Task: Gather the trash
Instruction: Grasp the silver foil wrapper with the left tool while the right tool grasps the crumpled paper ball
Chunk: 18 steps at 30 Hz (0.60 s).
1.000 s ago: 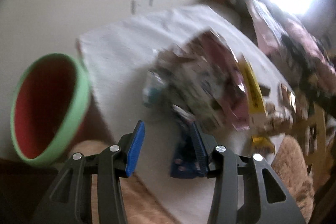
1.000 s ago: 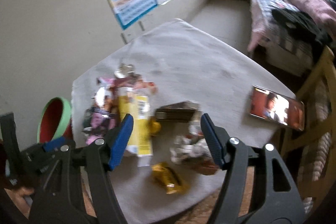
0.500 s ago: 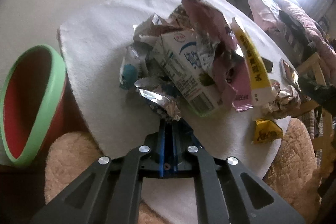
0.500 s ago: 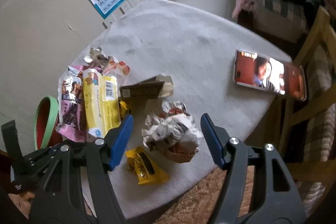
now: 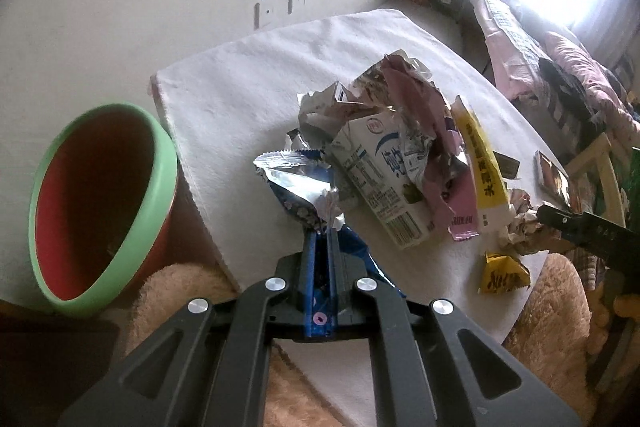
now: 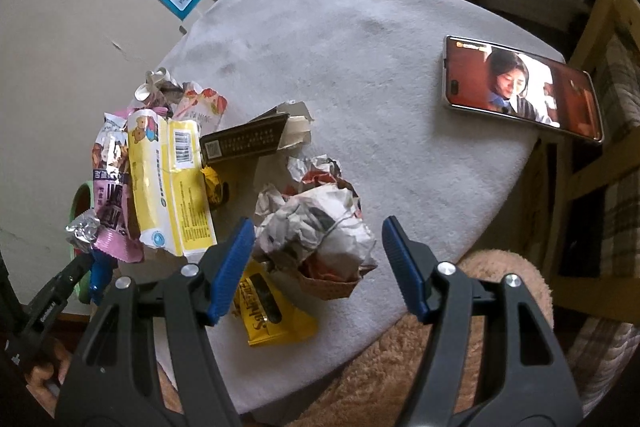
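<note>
My left gripper (image 5: pixel 322 241) is shut on a blue and silver foil wrapper (image 5: pixel 298 183), held up at the near left edge of the trash pile. The pile holds a white milk carton (image 5: pixel 376 179), a pink wrapper (image 5: pixel 424 131) and a yellow packet (image 5: pixel 482 163). My right gripper (image 6: pixel 318 243) is open, its fingers on either side of a crumpled white paper ball (image 6: pixel 316 227) lying on the table. A small yellow wrapper (image 6: pixel 272 311) lies under its left finger. A green-rimmed red bin (image 5: pixel 92 203) stands left of the table.
The round table has a grey cloth (image 6: pixel 360 39). A phone (image 6: pixel 520 91) with a lit screen lies at its right edge. A dark flat box (image 6: pixel 248 143) lies mid-table. Tan plush seats (image 6: pixel 400 367) sit below the near edge. A wooden chair (image 6: pixel 608 75) is at the right.
My left gripper has shut on the foil wrapper and lifted it a little. My right gripper has moved in over the crumpled paper ball, still open.
</note>
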Each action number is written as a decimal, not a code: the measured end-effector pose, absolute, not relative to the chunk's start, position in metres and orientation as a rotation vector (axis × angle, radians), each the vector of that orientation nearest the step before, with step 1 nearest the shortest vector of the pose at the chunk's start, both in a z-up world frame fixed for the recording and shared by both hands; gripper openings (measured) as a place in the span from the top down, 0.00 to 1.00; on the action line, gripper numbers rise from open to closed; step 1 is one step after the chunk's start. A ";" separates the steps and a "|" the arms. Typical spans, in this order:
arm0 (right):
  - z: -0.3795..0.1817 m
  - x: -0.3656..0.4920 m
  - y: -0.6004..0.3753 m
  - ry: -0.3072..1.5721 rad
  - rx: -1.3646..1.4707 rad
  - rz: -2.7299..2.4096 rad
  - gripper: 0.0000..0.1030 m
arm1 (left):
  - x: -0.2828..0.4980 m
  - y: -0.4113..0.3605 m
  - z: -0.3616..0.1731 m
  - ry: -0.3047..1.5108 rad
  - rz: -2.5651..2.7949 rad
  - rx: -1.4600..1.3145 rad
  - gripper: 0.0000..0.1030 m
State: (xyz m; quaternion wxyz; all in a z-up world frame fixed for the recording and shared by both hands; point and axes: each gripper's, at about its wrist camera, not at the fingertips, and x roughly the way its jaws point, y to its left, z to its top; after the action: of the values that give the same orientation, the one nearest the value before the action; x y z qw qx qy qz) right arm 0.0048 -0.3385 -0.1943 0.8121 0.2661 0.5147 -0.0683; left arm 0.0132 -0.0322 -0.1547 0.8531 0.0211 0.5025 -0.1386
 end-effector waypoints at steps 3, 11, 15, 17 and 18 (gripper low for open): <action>-0.197 0.006 -0.338 1.107 0.562 -0.141 0.37 | 0.012 -0.033 -0.154 1.049 -0.295 0.051 0.97; -0.193 0.005 -0.333 1.088 0.538 -0.126 0.62 | 0.012 -0.031 -0.153 1.048 -0.285 0.043 0.97; -0.181 0.002 -0.332 1.052 0.531 -0.129 0.65 | 0.012 -0.027 -0.152 1.039 -0.277 0.033 0.97; -0.172 0.002 -0.330 1.027 0.516 -0.131 0.65 | 0.012 -0.024 -0.149 1.029 -0.273 0.030 0.97; -0.166 0.002 -0.328 1.011 0.503 -0.133 0.65 | 0.012 -0.023 -0.149 1.026 -0.271 0.029 0.97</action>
State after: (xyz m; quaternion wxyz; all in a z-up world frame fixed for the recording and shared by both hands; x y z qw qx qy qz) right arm 0.0017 -0.3279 -0.1658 0.8428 0.2380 0.4787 -0.0629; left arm 0.0122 -0.0233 -0.1487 0.8625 0.0137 0.4891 -0.1294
